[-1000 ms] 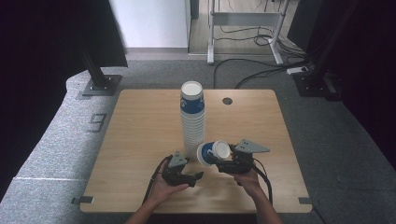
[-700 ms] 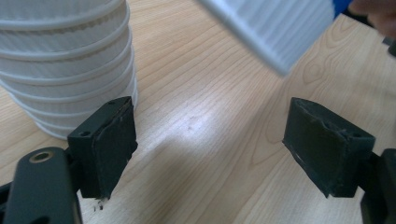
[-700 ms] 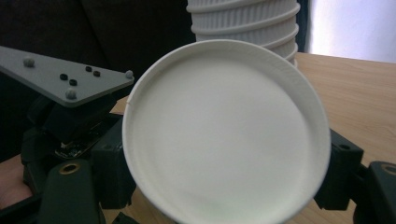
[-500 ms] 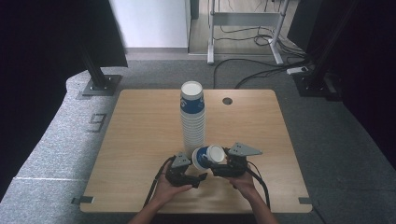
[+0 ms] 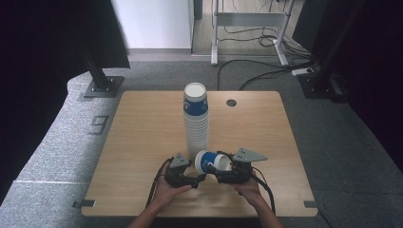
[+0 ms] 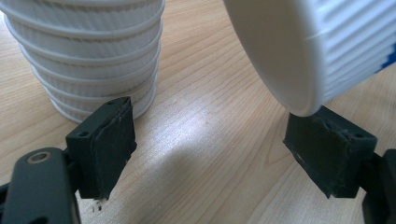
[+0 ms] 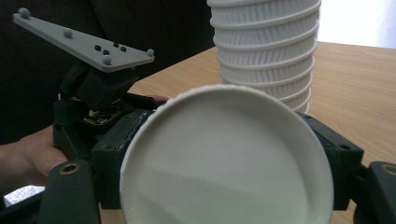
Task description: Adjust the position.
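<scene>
A tall stack of white ribbed paper cups (image 5: 196, 118) topped by a blue one stands mid-table; its base shows in the left gripper view (image 6: 88, 60) and in the right gripper view (image 7: 266, 46). A single blue-and-white cup (image 5: 207, 161) lies on its side, held above the table near the front. My right gripper (image 5: 219, 172) is shut on it, and its open mouth (image 7: 224, 158) faces that gripper's camera between the jaws (image 7: 226, 154). My left gripper (image 5: 196, 179) stands open just left of it. The cup's base (image 6: 299, 51) hangs over one of its fingers (image 6: 329, 154).
The wooden table (image 5: 142, 142) has a round cable hole (image 5: 231, 102) at the back right. Black stand bases (image 5: 102, 88) and cables (image 5: 256, 76) lie on the grey floor behind. The left hand and its gripper (image 7: 93, 98) sit close beside the held cup.
My right gripper has carried the cup a little left and toward the table's front, closer to the left gripper. The left gripper has barely moved.
</scene>
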Available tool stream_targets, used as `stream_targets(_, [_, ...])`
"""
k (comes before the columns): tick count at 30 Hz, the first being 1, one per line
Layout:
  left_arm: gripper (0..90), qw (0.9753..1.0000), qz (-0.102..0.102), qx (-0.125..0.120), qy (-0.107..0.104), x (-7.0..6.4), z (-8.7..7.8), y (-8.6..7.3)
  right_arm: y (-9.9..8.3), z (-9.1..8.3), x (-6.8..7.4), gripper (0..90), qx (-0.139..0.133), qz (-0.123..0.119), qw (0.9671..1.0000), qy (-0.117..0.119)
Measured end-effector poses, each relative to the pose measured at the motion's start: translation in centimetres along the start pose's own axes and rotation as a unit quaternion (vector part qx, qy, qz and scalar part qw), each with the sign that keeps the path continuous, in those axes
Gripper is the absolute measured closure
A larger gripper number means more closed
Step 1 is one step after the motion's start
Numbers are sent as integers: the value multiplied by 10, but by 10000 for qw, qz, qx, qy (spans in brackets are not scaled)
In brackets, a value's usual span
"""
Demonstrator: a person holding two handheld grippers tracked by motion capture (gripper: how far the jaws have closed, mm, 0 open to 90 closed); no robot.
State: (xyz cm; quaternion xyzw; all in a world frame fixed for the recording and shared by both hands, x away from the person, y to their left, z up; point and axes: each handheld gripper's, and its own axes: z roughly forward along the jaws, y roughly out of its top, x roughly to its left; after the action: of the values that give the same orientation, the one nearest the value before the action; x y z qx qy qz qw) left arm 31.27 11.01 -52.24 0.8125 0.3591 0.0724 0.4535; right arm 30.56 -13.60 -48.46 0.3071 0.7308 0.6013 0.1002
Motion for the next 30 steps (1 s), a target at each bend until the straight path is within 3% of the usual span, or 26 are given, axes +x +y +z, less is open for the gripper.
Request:
stream_targets(8, [170,10000,-43,0,53,1,1,-1,-4,-5,3,235,25,56,9999,107])
stream_targets(23, [186,9993,-232,-266,125,14,-14,4,-13,-5,5,235,237,28,9994,253])
stream_targets(30, [193,9991,-130,-250,318,15,-16,5,-17,-3,2,234,373,59,9989,295])
